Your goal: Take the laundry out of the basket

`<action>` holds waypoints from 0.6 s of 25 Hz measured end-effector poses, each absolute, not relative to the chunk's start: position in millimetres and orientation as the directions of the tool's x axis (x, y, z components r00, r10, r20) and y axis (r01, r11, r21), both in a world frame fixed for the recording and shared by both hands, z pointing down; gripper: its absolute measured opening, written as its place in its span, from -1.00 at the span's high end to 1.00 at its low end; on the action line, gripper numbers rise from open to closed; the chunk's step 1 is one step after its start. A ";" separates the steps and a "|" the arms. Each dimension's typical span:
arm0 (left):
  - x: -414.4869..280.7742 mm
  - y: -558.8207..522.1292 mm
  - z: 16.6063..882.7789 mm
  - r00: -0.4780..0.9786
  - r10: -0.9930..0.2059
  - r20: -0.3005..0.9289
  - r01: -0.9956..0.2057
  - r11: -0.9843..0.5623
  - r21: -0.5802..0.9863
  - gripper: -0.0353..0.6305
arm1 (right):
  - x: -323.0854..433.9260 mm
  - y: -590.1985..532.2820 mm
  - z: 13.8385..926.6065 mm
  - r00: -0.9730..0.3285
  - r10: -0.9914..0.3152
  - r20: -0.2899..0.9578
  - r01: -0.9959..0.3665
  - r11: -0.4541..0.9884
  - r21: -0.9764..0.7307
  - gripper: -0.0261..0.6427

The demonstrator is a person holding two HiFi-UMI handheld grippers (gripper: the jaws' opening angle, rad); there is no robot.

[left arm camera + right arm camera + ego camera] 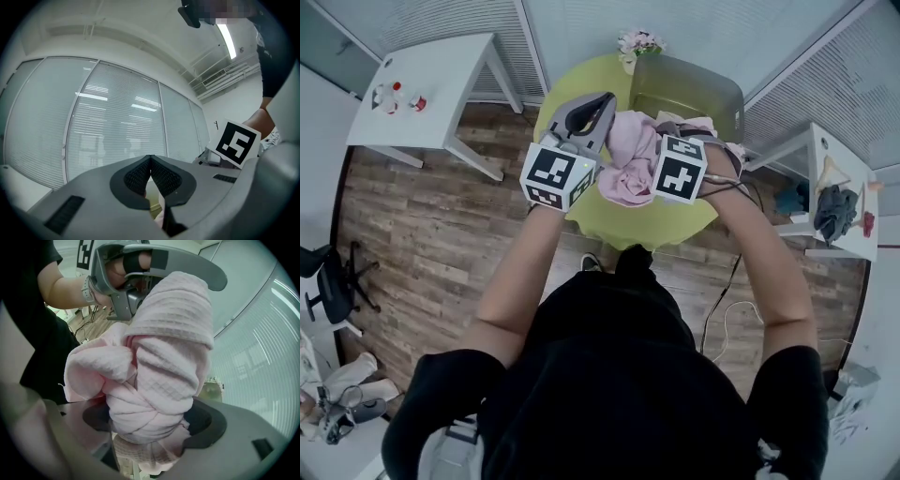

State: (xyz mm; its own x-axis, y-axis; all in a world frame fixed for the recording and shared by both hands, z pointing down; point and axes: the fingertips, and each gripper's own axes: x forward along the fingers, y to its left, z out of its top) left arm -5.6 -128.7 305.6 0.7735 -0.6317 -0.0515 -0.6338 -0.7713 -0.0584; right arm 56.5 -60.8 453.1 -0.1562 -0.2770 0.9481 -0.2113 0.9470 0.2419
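Step in hand: lift-out. A pink towel (164, 357) is bunched up and gripped by the R gripper (150, 420), with its fingers held narrow on the thick wad, one pad each side. The L gripper (150, 159) is seen closed tip to tip. No cloth is seen betw. its pads, though in the right gripper view the towel's top fold lies against it. The towel is held up over the green table (623, 225), just on the near side of the basket (689, 89) and judged clear of its rim. Whether more laundry is left inside can't be told: a pink edge shows nr the rim, but the contents are hidden.

Next move, as judged: the towel is to be carried off to a bare bit of table and let go, w/ trailing folds kept off the rim. The basket is then to be checked.

Writing: no brand or label can be read. Only black-and-white square patterns are seen on the marker cubes (680, 169).
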 end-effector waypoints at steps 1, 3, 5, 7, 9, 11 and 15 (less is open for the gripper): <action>-7.2 -128.4 309.7 0.773 -0.633 -0.045 -0.634 -0.771 -0.055 0.87 | 53.4 -58.5 460.6 -0.159 -0.268 0.950 -0.212 0.949 0.232 -0.40; -10.7 -128.4 319.3 0.770 -0.637 -0.030 -0.638 -0.769 -0.049 0.87 | 47.9 -55.9 477.0 -0.164 -0.250 0.954 -0.213 0.953 0.213 -0.40; -13.0 -128.9 330.9 0.767 -0.642 -0.014 -0.641 -0.766 -0.045 0.87 | 45.0 -55.7 496.1 -0.169 -0.228 0.959 -0.218 0.957 0.190 -0.40; -13.5 -128.5 344.7 0.764 -0.645 0.006 -0.644 -0.764 -0.044 0.87 | 45.3 -56.2 516.7 -0.173 -0.205 0.963 -0.229 0.960 0.163 -0.40; -14.0 -125.8 360.4 0.762 -0.647 0.029 -0.646 -0.762 -0.045 0.87 | 45.7 -55.0 536.9 -0.176 -0.180 0.968 -0.239 0.962 0.135 -0.40; -15.4 -122.4 376.9 0.759 -0.649 0.053 -0.648 -0.761 -0.045 0.87 | 43.8 -53.3 554.9 -0.183 -0.159 0.970 -0.241 0.964 0.112 -0.38; -17.2 -123.9 409.5 0.743 -0.662 0.098 -0.663 -0.748 -0.026 0.87 | 38.6 -58.5 586.3 -0.202 -0.131 0.971 -0.238 0.968 0.081 -0.37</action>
